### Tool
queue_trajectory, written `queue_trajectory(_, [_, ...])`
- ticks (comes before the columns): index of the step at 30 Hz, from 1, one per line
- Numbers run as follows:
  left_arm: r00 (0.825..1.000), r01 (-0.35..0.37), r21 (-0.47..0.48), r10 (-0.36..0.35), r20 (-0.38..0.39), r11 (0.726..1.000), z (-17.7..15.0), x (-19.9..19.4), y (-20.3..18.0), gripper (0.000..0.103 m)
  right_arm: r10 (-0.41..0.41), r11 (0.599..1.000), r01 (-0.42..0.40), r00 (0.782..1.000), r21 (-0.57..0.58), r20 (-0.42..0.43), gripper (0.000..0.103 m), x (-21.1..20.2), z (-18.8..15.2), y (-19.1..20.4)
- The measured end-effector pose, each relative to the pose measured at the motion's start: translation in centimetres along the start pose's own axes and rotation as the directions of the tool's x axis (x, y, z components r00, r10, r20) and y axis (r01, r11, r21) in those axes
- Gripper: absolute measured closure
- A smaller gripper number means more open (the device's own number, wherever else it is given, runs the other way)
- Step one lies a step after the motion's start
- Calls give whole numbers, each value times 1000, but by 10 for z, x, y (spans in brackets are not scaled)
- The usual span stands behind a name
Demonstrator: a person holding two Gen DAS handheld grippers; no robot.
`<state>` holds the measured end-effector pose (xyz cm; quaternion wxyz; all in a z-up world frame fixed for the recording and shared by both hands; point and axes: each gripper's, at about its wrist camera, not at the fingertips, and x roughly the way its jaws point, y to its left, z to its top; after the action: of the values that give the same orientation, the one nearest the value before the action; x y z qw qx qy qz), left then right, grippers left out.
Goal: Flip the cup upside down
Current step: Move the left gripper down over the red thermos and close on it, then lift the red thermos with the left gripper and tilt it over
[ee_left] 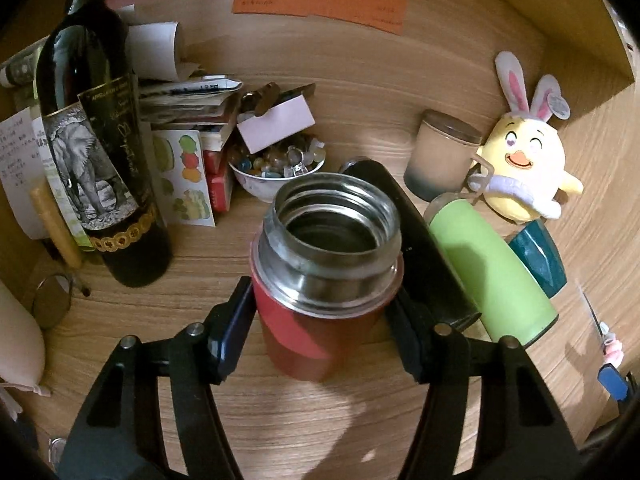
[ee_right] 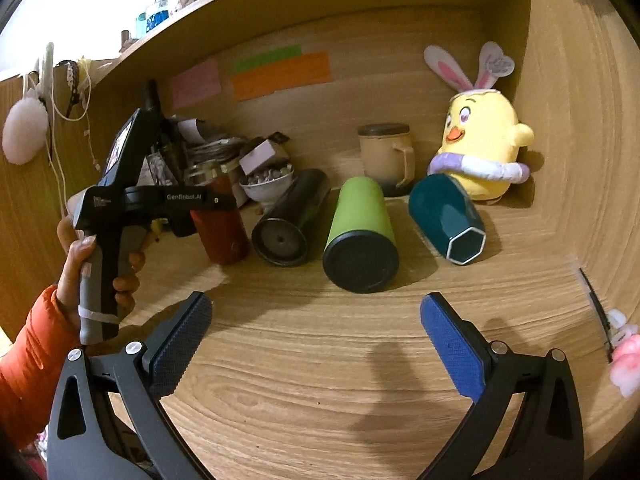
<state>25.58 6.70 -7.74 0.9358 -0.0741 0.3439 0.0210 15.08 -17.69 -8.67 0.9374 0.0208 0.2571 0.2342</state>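
Note:
The red steel cup (ee_left: 316,320) stands mouth-up between the pads of my left gripper (ee_left: 320,320), which is shut on its body. In the right wrist view the same red cup (ee_right: 222,232) stands nearly upright on the wooden shelf (ee_right: 320,360), held by the left gripper (ee_right: 188,204). A black cup (ee_right: 292,220), a green cup (ee_right: 360,236) and a teal cup (ee_right: 448,220) lie on their sides to its right. My right gripper (ee_right: 316,344) is open and empty, in front of the green cup.
A dark wine bottle (ee_left: 100,152) stands left of the red cup. A bowl of glass pebbles (ee_left: 276,168), papers and a beige mug (ee_left: 440,152) sit behind. A yellow plush chick (ee_right: 480,148) fills the back right corner. Shelf walls close in both sides.

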Motion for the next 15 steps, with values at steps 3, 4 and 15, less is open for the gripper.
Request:
queue_trajectory(3, [1000,-11,16,10,13,1000,-3,-8,-1,42,7,1000,-7,1000,-1,-8,0,2,-2,2])
queue_trajectory(4, [1000,-6,20,6,14,1000,-4,-11,-1,42,10,1000,-10,1000,-2,-8,0,1,-3,3])
queue_trajectory(15, [984,179,100,-179,-12,979,-49,-74,-28,42,64,997,-65,997,-29,-33,0,1,-19,20])
